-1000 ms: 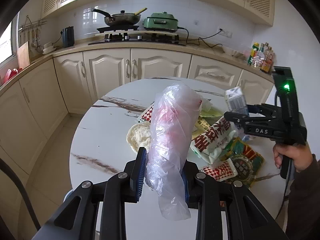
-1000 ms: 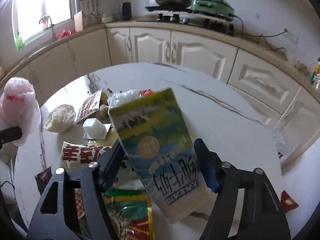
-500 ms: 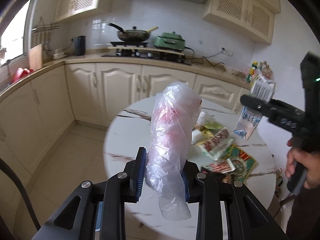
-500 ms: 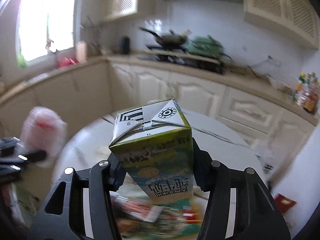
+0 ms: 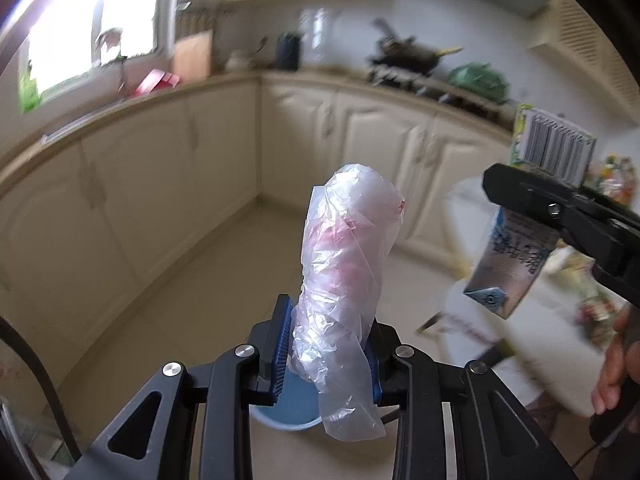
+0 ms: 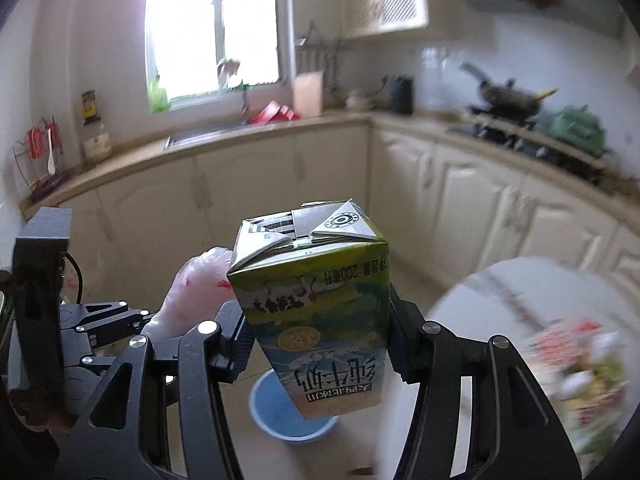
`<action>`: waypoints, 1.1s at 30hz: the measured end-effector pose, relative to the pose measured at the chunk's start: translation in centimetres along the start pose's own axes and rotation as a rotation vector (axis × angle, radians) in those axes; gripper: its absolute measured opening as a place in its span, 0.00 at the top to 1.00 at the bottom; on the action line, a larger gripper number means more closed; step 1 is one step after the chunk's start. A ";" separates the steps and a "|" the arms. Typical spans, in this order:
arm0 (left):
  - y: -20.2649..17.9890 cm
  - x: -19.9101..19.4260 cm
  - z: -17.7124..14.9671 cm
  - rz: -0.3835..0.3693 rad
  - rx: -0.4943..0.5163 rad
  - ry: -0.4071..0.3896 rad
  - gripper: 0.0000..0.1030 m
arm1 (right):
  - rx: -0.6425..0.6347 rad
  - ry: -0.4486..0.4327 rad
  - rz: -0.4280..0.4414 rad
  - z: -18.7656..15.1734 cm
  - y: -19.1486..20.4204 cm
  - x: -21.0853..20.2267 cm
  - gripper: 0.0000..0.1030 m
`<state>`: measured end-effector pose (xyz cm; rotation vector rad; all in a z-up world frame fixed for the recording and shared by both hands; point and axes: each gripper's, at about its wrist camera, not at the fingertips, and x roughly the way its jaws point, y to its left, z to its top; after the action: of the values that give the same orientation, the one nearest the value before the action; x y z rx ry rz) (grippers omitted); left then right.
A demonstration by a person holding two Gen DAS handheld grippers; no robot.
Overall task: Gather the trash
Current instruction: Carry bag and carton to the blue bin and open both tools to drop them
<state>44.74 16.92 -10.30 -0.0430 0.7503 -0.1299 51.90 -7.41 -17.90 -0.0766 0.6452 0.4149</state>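
Nearest in the left wrist view, a crumpled clear plastic bag (image 5: 344, 280) with pink showing inside is clamped between the blue pads of the left gripper (image 5: 326, 356); the bag stands up out of the narrow jaws and its loose tail hangs below them. In the right wrist view, a green milk carton (image 6: 316, 312) is held upside down in the right gripper (image 6: 320, 344), the jaws pressed against its two sides. Within the last second those jaws have been closing, with the carton between them throughout.

Just beyond and below both grippers, a blue bucket (image 6: 280, 416) is seen on the tiled floor (image 5: 200, 280), partly hidden by the held items. The two grippers are held near each other, each visible in the other's view.

To the right, the edge of a round white table (image 6: 500, 292) is seen, with blurred wrappers (image 6: 576, 360) lying on it.

Farther off, cream cabinets (image 6: 460, 200) run along the walls, with a pan (image 6: 508, 96) and a green pot (image 6: 576, 128) on the stove and a bright window (image 6: 212, 24) above the sink.
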 end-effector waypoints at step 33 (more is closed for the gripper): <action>7.5 33.2 -8.2 0.081 -0.193 0.604 0.56 | 0.293 0.577 0.135 -21.6 -3.5 36.3 0.49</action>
<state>63.91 19.97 -39.43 -0.1614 1.3646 0.0114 67.14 -2.08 -57.03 0.1334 1.2787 0.4260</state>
